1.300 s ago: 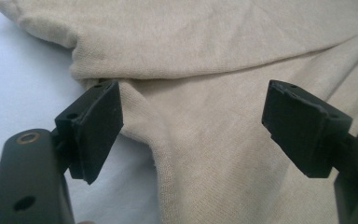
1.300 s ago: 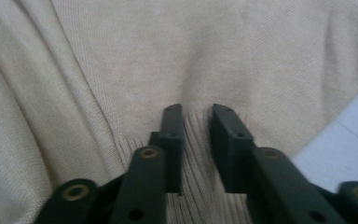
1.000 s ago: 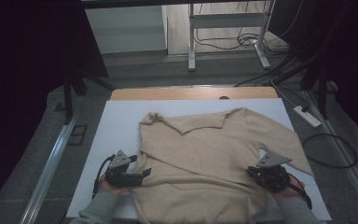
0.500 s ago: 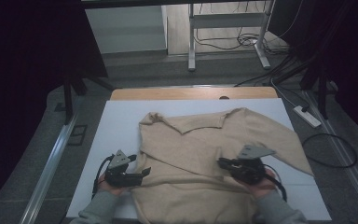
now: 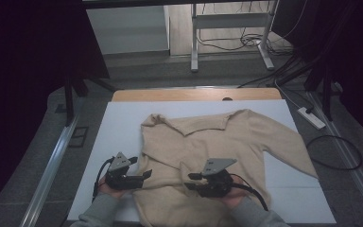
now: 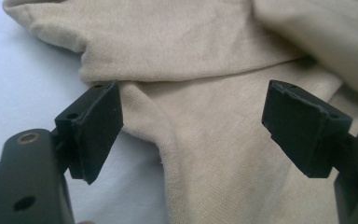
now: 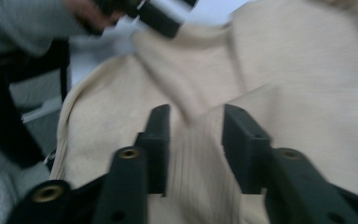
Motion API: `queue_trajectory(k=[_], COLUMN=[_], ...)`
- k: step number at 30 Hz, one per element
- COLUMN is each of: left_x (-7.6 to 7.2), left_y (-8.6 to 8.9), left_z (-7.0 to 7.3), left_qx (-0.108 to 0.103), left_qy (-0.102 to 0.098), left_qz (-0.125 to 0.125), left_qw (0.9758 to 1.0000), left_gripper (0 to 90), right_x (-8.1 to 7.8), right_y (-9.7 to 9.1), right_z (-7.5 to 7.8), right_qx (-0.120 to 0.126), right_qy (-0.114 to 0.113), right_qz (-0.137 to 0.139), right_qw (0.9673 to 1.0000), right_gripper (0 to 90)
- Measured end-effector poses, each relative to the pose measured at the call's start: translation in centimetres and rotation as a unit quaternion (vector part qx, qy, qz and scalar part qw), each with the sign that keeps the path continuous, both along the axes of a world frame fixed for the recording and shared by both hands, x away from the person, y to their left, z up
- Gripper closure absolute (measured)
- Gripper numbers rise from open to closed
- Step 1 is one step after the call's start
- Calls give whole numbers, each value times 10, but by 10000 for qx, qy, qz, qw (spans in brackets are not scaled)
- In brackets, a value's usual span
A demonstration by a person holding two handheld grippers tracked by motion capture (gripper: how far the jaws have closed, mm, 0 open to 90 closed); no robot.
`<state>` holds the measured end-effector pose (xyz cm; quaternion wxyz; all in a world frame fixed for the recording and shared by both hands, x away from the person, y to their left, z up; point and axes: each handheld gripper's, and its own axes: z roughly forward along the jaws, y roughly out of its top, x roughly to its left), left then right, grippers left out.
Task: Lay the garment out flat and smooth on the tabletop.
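Here, sweater (image 5: pixel 217 151) near table edge (image 5: pixel 203 222)

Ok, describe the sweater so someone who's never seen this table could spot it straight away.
Start at the white table top in the middle of the room. Spread across it lies the beige sweater, collar at the far end. It is the one garment there, with one sleeve stretched toward the right edge.

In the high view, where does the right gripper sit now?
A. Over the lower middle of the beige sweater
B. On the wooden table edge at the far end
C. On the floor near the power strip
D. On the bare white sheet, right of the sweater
A: in the high view the right gripper is over the lower middle of the beige sweater, well inside the garment's outline on the white sheet.
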<state>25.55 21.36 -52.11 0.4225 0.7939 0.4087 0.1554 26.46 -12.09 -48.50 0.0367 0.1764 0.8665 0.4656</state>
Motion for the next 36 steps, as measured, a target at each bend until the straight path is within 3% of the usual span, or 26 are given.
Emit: queue_trajectory(k=[2,5,8,11,15,22,28,36], left_x=[0,1,1,1,1,0,-1,-2], left_y=[0,0,-1,-3,-4,-7,-13,-27], left_z=[0,0,0,1,1,3,6,11], left_qx=[8,-5,7,17,23,14,-16,56], left_qy=[3,-1,-8,-10,-20,-46,-72,-75], left_qz=[-8,3,-9,-25,-41,-66,-157,-301], left_qw=[10000,10000,10000,10000,10000,10000,9999,9995], left_gripper=[204,204,204,202,201,200,199,197], right_x=[1,6,12,18,23,24,27,30], right_y=[-19,-53,-85,-110,-132,-143,-141,-143], right_z=[9,16,14,4,-6,-10,-16,-20], right_qx=[127,161,111,-165,-272,-267,-473,-575], right_qy=[-199,-499,-515,-556,-387,-312,-356,-393], right_qz=[-313,-875,-1404,-1840,-2186,-2234,-2247,-2321], right_qw=[9992,9948,9887,9812,9747,9739,9726,9702], right_gripper=[544,469,439,424,410,404,397,397])
